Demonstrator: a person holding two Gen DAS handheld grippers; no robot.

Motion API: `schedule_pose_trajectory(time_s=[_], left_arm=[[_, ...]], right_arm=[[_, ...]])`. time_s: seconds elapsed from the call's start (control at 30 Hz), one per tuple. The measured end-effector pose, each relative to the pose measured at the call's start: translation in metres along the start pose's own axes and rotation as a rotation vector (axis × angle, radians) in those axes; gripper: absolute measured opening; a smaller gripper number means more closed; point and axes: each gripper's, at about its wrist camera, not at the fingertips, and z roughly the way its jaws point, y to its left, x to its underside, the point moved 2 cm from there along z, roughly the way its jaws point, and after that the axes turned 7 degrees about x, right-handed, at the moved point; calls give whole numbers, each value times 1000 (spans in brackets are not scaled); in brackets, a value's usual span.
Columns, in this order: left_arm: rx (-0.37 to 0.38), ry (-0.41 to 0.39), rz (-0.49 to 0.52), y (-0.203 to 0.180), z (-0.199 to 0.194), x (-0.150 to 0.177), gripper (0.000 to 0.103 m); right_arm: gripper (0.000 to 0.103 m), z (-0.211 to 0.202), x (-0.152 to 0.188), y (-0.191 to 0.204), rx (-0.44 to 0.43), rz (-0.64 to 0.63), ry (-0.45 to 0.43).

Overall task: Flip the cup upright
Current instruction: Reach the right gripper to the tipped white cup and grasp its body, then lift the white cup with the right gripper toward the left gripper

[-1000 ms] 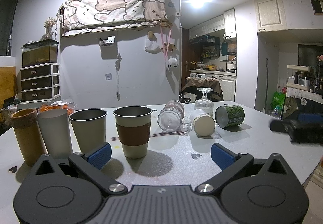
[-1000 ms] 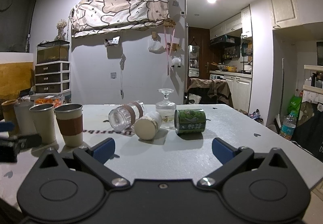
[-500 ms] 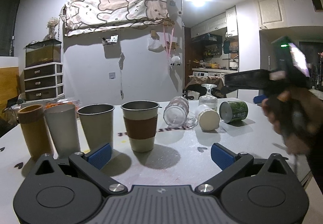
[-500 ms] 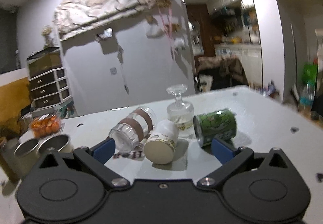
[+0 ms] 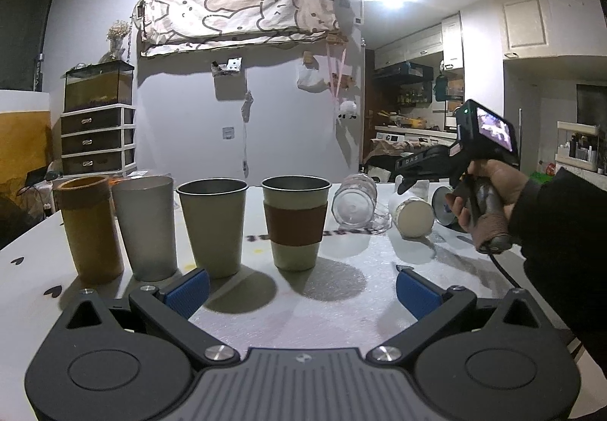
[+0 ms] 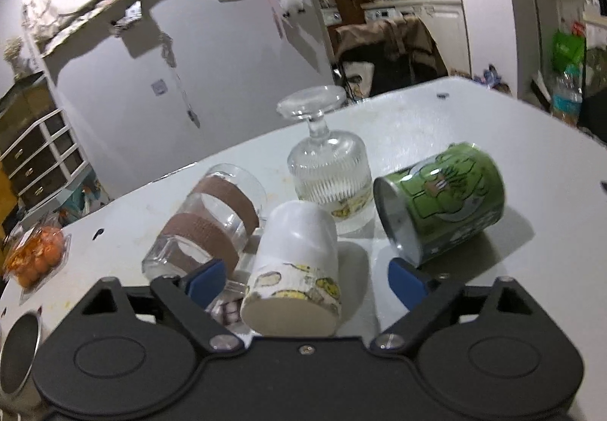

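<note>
I have brought the right gripper (image 6: 303,278) down and forward: the white cup (image 6: 294,269), lying on its side on the counter (image 6: 474,125), now sits between its wide jaws, ready for closing. The banded glass (image 6: 206,222) crowds left of the jaws, green tin (image 6: 442,206) right, upturned goblet (image 6: 328,170) beyond. The left gripper (image 5: 301,288) hangs wide, empty.

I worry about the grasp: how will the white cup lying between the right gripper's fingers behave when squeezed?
Lying on its side, the white cup may roll. It looks light, so the open right gripper could nudge it away.
</note>
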Motion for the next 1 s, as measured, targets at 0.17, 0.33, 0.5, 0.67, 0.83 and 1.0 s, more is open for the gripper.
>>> schedule_pose_trajectory(time_s=[0.17, 0.33, 0.5, 0.67, 0.83, 1.0], left_arm=[[9, 2, -7, 1, -1, 1, 103], [10, -4, -10, 1, -1, 0, 103], [14, -4, -14, 2, 0, 0, 103], [18, 5, -17, -1, 5, -1, 103], [11, 10, -7, -2, 12, -4, 103], [32, 20, 9, -2, 29, -13, 103]], right_arm=[[88, 13, 0, 3, -19, 19, 34], [63, 16, 4, 4, -34, 4, 65], [63, -10, 16, -7, -58, -47, 72], [63, -55, 47, -18, -158, -125, 87], [63, -102, 82, -29, -294, -188, 117], [63, -147, 119, -29, -404, -297, 125]])
